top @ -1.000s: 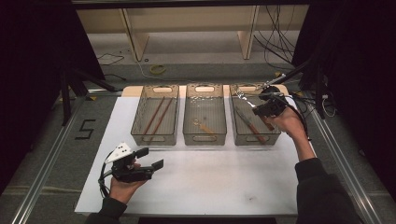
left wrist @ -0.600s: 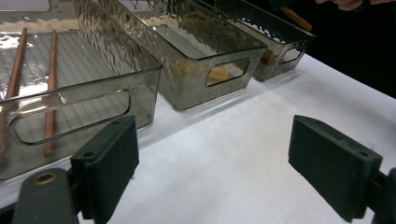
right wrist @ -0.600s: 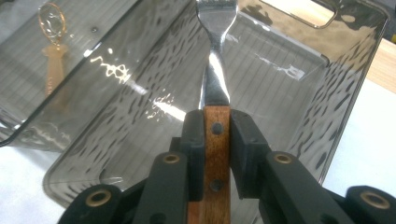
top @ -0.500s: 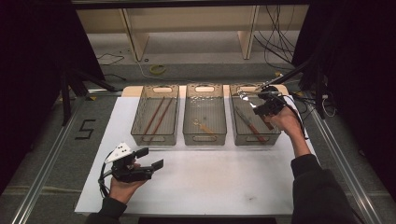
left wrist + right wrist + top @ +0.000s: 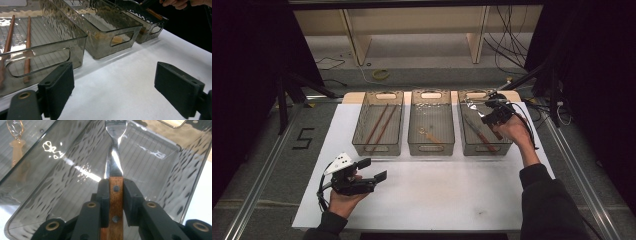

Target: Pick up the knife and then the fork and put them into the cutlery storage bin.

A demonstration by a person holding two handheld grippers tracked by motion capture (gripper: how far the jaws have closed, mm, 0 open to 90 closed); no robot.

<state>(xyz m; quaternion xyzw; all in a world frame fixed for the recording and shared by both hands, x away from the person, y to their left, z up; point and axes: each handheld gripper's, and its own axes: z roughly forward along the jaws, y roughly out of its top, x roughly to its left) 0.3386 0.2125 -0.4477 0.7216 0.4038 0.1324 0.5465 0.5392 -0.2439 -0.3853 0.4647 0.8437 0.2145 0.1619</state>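
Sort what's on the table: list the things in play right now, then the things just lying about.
In play:
right gripper, jaws shut on the fork
right bin

Lying about:
left bin with two sticks
middle bin
left gripper, jaws open

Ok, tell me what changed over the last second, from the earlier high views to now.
The right gripper, shut on the wooden-handled fork, dipped a little lower over the right bin; its grip did not change. Nothing was picked up or let go. The left gripper stayed open above the white mat, and the two chopsticks in the left bin and the middle bin stayed put.
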